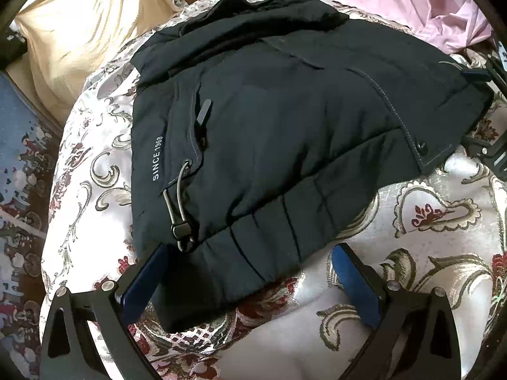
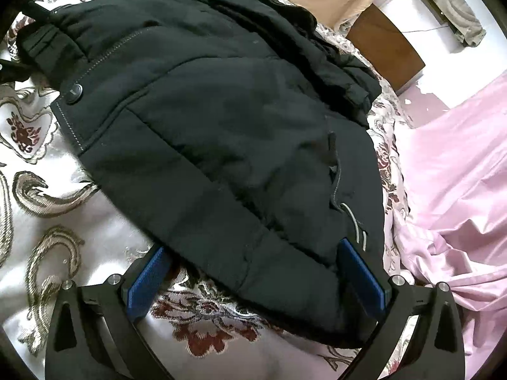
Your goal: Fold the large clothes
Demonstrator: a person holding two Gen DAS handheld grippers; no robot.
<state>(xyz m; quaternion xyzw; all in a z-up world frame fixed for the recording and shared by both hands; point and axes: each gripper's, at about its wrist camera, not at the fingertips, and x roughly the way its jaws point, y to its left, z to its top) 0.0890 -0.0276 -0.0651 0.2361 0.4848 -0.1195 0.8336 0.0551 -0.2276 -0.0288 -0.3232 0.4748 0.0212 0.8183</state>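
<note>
Now, folded jacket [image 1: 285, 133] lengthwise across bedspread [image 1: 437, 221], both tools [image 1: 250, 272] [image 2: 253, 272] spread.

My left gripper [image 1: 250, 272] points forward and down, and its two fingers stand wide apart. The blue pads [image 1: 144, 285] face each other across the gap. Nothing is pinched between them; the left pad touches cloth at its tip, the right pad is free.

My right gripper [image 2: 253, 272] has the same pose, forward and down, with the fingers spread wide. Its blue pads [image 2: 147, 280] have a ribbed surface. The tips of both pads touch cloth, but the jaws do not press on it from two sides.

My hands and wrists are not visible in both views.
</note>
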